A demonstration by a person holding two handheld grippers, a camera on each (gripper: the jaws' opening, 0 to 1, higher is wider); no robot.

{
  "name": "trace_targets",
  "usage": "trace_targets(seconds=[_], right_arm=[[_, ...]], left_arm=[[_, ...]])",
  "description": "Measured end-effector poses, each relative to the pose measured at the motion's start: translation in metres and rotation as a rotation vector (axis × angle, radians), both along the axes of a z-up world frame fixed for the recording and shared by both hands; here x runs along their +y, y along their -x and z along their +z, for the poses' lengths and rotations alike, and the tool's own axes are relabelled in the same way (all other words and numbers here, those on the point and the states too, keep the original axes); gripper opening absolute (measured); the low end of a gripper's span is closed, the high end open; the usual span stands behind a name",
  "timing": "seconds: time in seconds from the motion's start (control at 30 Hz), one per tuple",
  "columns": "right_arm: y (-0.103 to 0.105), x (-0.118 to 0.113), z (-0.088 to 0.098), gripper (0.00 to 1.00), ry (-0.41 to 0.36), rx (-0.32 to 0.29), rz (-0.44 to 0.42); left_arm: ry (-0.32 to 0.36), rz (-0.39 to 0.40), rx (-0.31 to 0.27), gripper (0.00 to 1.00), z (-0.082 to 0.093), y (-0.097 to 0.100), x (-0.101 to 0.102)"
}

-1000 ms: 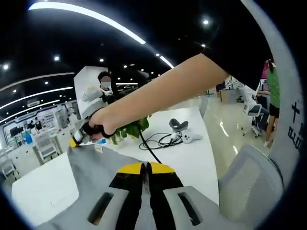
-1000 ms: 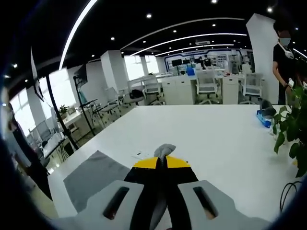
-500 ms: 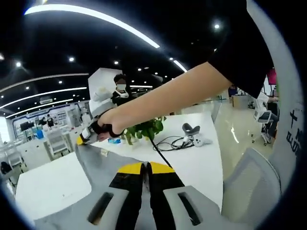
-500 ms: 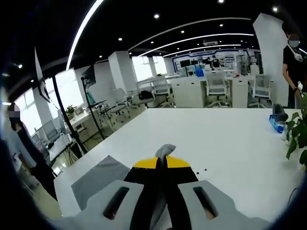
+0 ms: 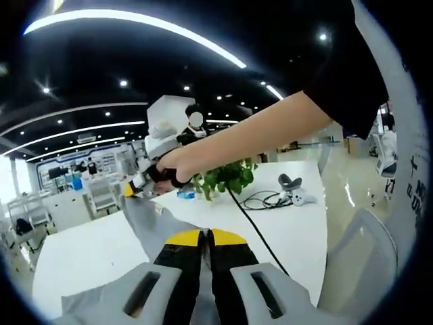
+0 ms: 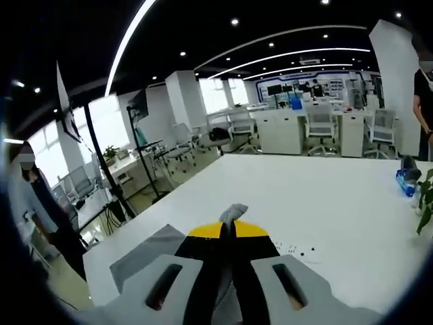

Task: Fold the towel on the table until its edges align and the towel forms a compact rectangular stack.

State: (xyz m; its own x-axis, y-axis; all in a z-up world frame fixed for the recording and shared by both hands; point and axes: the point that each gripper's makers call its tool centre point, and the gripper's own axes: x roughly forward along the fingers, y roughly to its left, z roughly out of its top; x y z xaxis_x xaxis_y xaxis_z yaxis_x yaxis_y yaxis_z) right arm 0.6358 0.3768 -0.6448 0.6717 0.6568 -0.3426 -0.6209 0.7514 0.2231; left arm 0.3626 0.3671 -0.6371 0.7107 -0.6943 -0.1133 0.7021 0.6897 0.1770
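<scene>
The grey towel (image 5: 152, 218) is stretched in the air between both grippers, above the white table (image 5: 88, 250). In the left gripper view my left gripper (image 5: 204, 235) is shut on the towel's near edge. Farther off in that view, the right gripper (image 5: 139, 186), held by a hand, pinches the far corner. In the right gripper view my right gripper (image 6: 231, 228) is shut on a small tuft of the towel (image 6: 233, 211). Another part of the towel (image 6: 145, 247) hangs lower left over the table (image 6: 325, 203).
A potted green plant (image 5: 226, 179), a black cable (image 5: 267, 200) and a white controller (image 5: 298, 196) lie on the table's right side. A grey chair (image 5: 355, 264) stands near the table's edge. A blue object (image 6: 408, 184) sits far right. People stand around the room.
Both views have swung and lifted; the towel is raised and pulled tauter between the grippers. Both grippers stay shut on it.
</scene>
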Motion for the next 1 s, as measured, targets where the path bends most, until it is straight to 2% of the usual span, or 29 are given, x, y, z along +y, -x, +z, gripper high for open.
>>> trace_targets(seconds=[0.6, 1.0], right_arm=[[0.004, 0.055, 0.013, 0.01, -0.035, -0.002, 0.068], [0.009, 0.096, 0.015, 0.01, -0.035, -0.001, 0.125]], left_arm=[[0.034, 0.162, -0.01, 0.03, 0.01, -0.003, 0.064], [0.057, 0.262, -0.004, 0.03, 0.007, 0.001, 0.106]])
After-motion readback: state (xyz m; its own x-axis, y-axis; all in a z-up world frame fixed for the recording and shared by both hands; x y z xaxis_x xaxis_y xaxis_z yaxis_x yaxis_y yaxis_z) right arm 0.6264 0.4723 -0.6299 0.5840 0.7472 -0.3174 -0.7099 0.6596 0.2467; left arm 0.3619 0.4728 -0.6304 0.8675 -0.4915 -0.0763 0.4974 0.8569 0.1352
